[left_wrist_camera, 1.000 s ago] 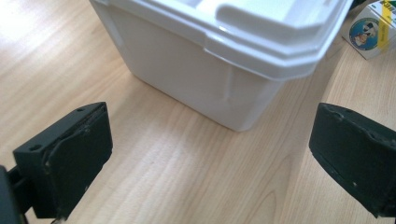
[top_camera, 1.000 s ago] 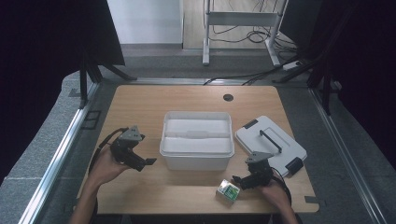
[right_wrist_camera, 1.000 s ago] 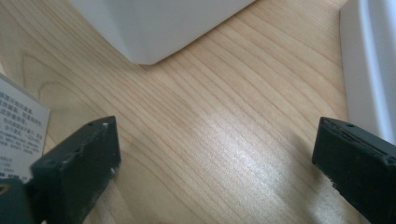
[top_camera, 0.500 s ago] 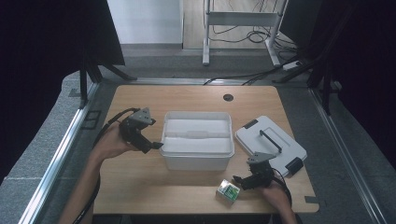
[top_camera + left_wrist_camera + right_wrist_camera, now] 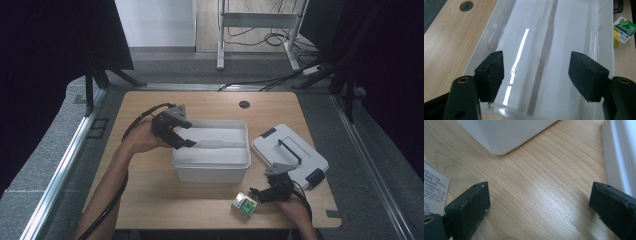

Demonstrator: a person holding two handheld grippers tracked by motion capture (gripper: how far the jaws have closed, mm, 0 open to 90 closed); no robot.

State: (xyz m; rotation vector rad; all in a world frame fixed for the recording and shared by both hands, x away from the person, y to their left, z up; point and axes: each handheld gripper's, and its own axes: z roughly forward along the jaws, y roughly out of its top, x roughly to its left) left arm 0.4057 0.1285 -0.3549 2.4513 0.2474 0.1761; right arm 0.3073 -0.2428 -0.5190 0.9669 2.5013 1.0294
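A white plastic bin stands open and empty in the middle of the wooden table. My left gripper hovers over the bin's left end. In the left gripper view the gripper looks down along the glossy inside of the bin. Its jaws have just been closing and stand partly apart with nothing between them. My right gripper rests low at the front right, open, just right of a small green and white box. In the right gripper view the gripper has bare wood between its jaws, with the box at the left edge.
The bin's white lid, with a dark handle and clips, lies flat to the right of the bin, close behind my right gripper. A round cable hole sits near the table's back edge. Metal rails run along both sides of the table.
My left hand rose from the table's front left and moved right and back to the bin's left end. The right hand and the small box stayed put.
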